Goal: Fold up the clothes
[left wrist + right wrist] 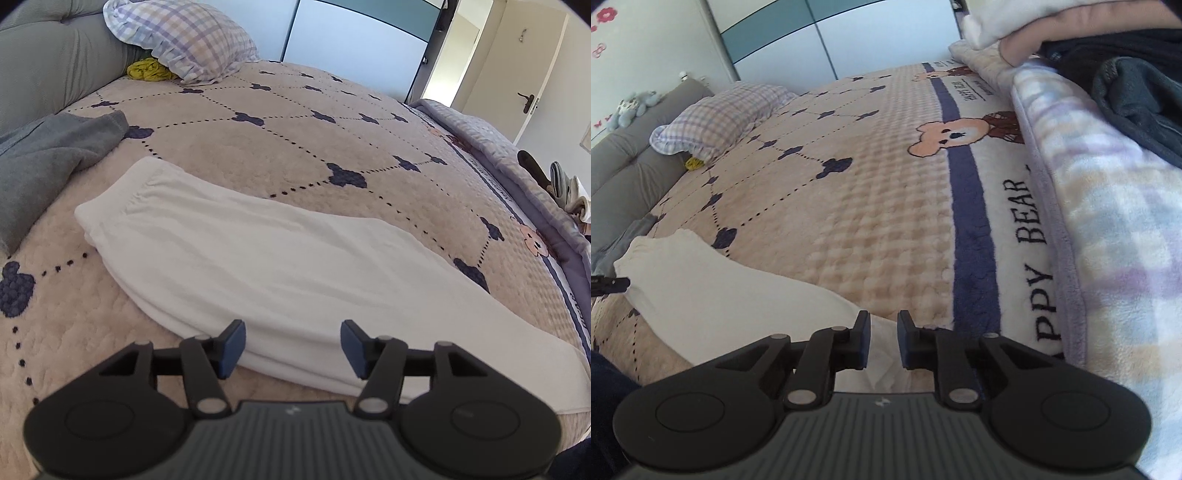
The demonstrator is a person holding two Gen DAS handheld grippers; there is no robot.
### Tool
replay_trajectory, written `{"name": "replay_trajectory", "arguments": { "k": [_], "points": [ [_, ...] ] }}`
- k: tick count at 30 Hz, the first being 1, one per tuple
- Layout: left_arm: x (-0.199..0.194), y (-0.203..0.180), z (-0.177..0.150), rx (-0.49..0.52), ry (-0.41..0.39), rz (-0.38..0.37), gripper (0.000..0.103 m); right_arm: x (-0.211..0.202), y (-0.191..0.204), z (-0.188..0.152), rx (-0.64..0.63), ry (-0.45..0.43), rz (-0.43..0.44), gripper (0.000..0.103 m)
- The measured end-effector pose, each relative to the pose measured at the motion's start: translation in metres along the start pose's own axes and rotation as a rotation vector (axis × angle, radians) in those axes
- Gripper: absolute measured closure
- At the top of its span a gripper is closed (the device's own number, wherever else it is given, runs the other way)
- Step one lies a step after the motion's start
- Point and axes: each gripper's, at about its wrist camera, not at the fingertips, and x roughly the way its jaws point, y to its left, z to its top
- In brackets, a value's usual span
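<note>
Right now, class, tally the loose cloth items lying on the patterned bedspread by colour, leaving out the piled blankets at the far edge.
White: 1, long folded white garment
Grey: 1, rumpled grey garment
Yellow: 1, crumpled yellow cloth
Checked: 1, frilled lilac checked pillow
Total: 4

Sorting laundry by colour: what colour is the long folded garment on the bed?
White, plain; the garment shows best in the left wrist view.

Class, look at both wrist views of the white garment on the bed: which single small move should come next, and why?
Probably close the right gripper on the white garment. Its narrow end lies between the slightly parted pads, apparently not yet pinched. The left gripper is open above the garment's near edge, so a lengthwise fold cannot start until an end is held.
</note>
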Motion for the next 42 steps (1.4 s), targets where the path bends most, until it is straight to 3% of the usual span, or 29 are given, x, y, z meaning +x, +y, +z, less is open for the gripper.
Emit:
{"name": "replay_trajectory", "arguments": {
  "k": [6,8,10,15,20,23,26,34,36,42],
  "points": [
    [0.003,-0.002,0.001,0.009,0.011,0.0,0.044,0.014,0.002,-0.007,-0.013,0.052,-0.06,0.082],
    [0.001,-0.002,0.001,0.009,0.007,-0.001,0.045,0.013,0.004,-0.008,-0.025,0.054,-0.042,0.086],
    [0.001,-0.001,0.0,0.007,0.008,0.003,0.044,0.011,0.01,-0.008,-0.067,0.052,-0.043,0.097],
    [0.003,0.001,-0.001,0.003,0.017,0.007,0.044,0.008,-0.002,0.002,-0.023,0.023,-0.082,0.097],
    [0.001,0.0,0.001,-0.003,0.007,0.004,0.044,0.025,-0.009,0.006,-0.01,0.072,-0.138,0.096],
    [-0.004,0.002,0.0,-0.001,0.0,0.006,0.041,0.019,-0.011,0.004,0.028,0.057,-0.151,0.093],
    [-0.01,0.006,-0.002,-0.015,-0.005,0.007,0.039,0.005,-0.009,-0.002,0.037,0.042,-0.188,0.085],
    [-0.025,0.003,-0.014,-0.006,0.003,0.018,0.039,-0.019,0.026,-0.014,-0.026,0.007,-0.138,0.085],
    [-0.028,-0.004,-0.019,0.01,0.009,0.039,0.038,-0.017,0.041,-0.014,-0.056,0.008,-0.106,0.085],
    [-0.031,-0.025,-0.03,0.028,-0.022,0.011,0.037,-0.001,0.084,-0.018,-0.162,0.019,-0.081,0.085]
  ]
}}
